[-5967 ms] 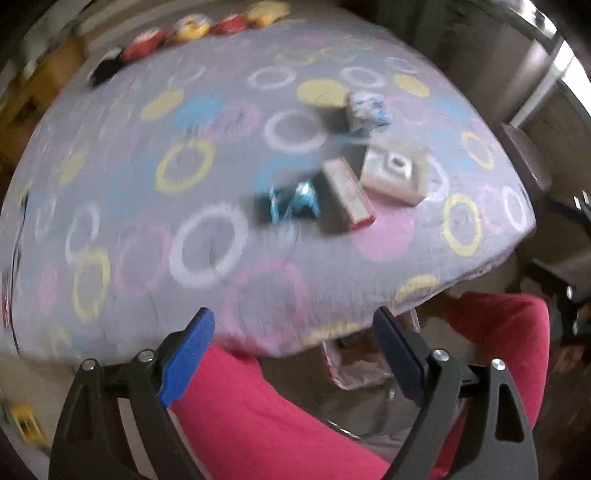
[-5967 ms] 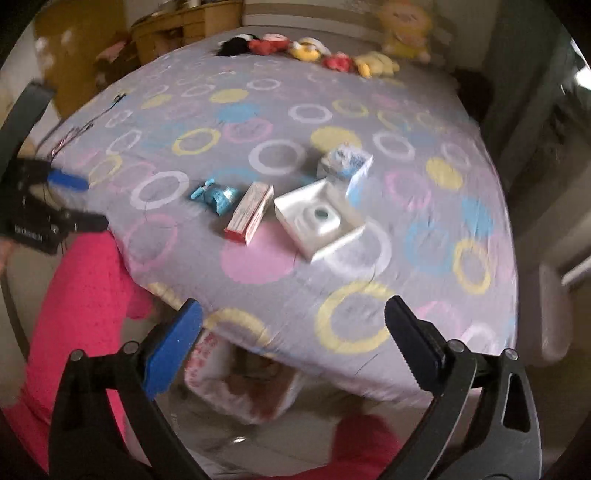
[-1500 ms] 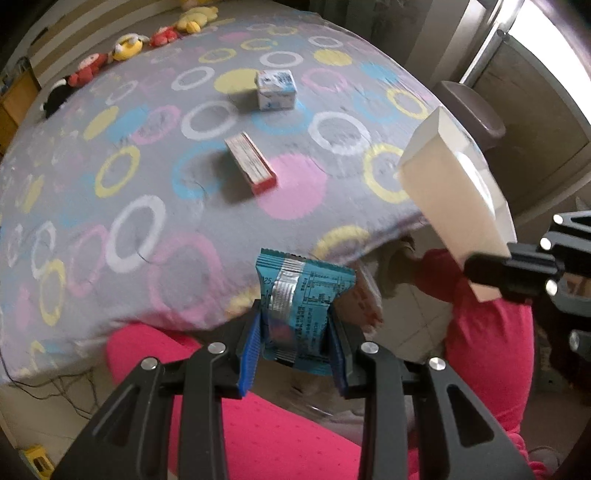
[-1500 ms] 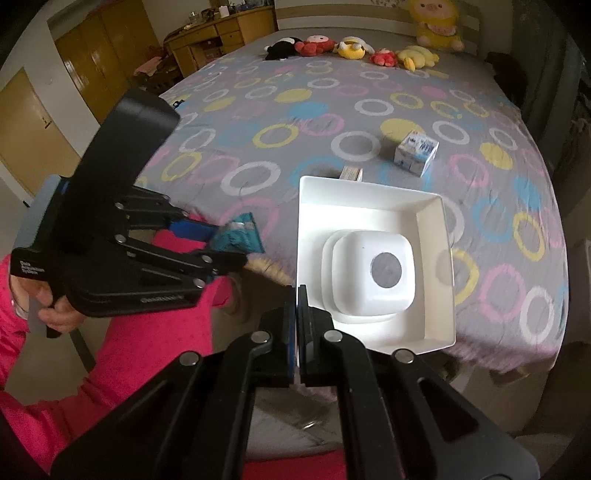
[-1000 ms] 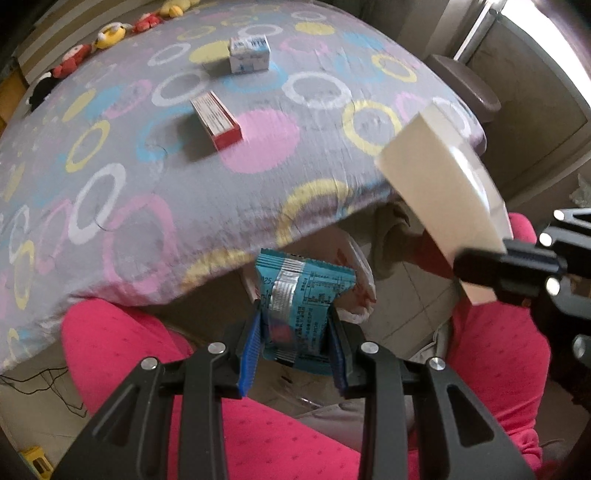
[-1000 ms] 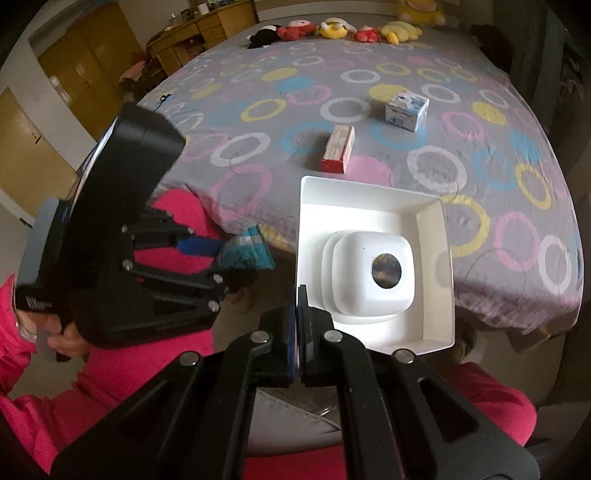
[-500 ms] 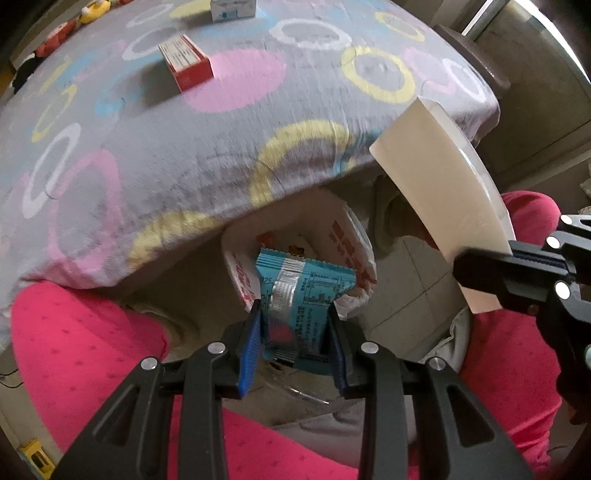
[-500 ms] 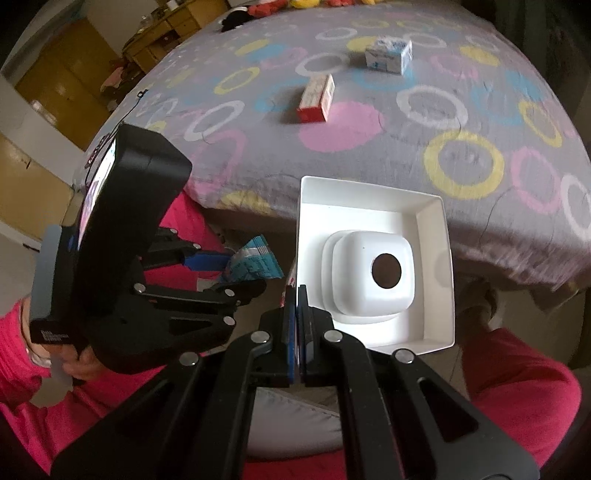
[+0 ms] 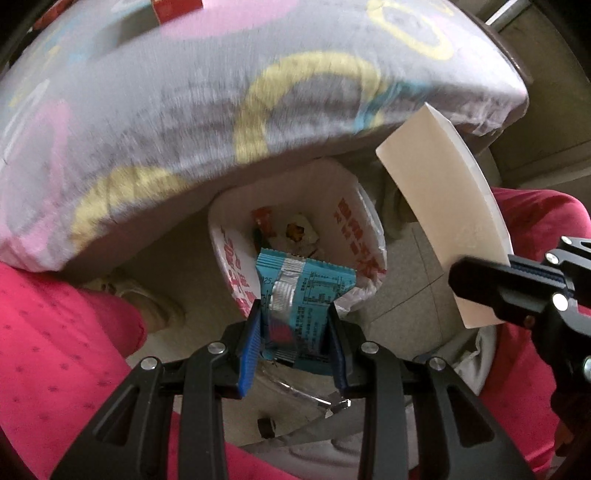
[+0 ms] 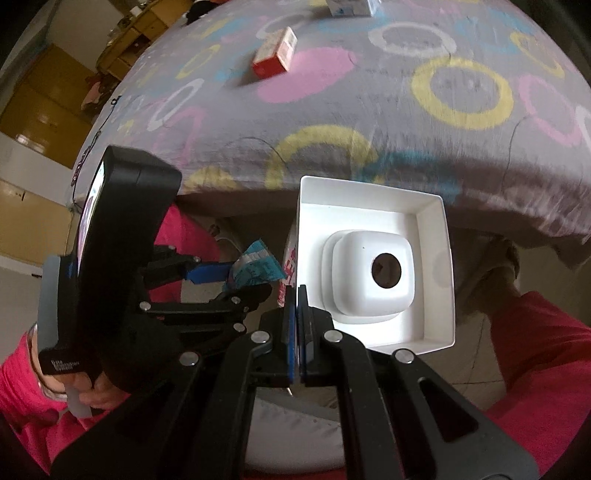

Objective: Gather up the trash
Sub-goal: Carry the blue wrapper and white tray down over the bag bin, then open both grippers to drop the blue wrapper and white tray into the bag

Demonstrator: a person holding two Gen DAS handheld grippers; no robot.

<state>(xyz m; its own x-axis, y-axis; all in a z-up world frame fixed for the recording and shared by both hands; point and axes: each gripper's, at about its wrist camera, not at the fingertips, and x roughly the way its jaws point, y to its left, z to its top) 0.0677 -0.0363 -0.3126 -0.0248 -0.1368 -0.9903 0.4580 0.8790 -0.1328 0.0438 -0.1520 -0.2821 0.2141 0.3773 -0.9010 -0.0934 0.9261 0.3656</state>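
Left claw (image 9: 293,334): clenched on a crinkled teal foil snack wrapper (image 9: 299,295), blue pads pressing its two sides, nose pointing straight down.
Right claw (image 10: 298,334): pinched tight on the near rim of a white square cardboard box tray (image 10: 432,266) with a raised white moulded insert (image 10: 373,277) in its middle.
Wrapper position: hanging right over the mouth of the bin, its top edge above the litter inside.
Bin: a round waste bin lined with a white plastic bag printed in red (image 9: 354,225), standing on the floor just under the overhang of the bed; scraps already lie at the bottom.
Tray position: off to the bin's side in the left view, not yet over the opening.
Bed: a grey cover with coloured rings (image 10: 369,92); a red-and-white carton (image 10: 275,53) and another small box (image 10: 349,7) are left on it.
Step in hand, as I judge it: dropping the wrapper.
Doing it well: let the pads part only while the wrapper is centred over the liner, since light foil may flutter or cling to a pad.
Tray advice: bring it over the mouth afterwards and tip it edge-first, as it looks nearly as wide as the opening.
Risk: snagging the loose liner rim.
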